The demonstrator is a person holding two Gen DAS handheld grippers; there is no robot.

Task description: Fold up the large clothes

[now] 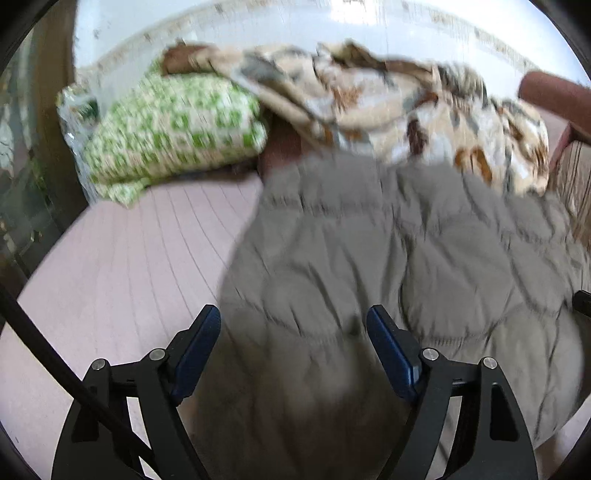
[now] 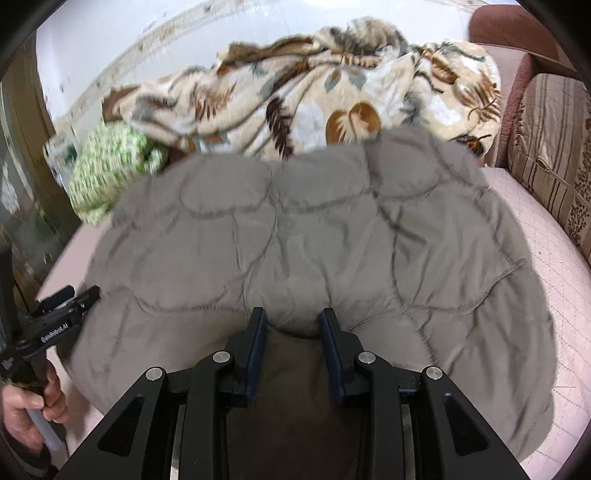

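Note:
A grey-brown quilted padded coat (image 2: 295, 236) lies spread on the pink bed sheet (image 2: 535, 258); it also fills the right half of the left wrist view (image 1: 369, 258). My right gripper (image 2: 292, 325) has its jaws partly closed, pinching a bulge of the coat's near edge between the blue pads. My left gripper (image 1: 293, 321) is open wide, its jaws straddling the coat's left edge without gripping it. The left gripper also shows at the left edge of the right wrist view (image 2: 66, 306), held in a hand.
A leaf-patterned beige blanket (image 2: 314, 103) is heaped behind the coat. A green-and-white pillow (image 1: 173, 129) lies at the back left. A striped cushion (image 2: 554, 155) and brown headboard (image 2: 517, 33) stand at right. White wall behind; bare pink sheet (image 1: 129, 258) at left.

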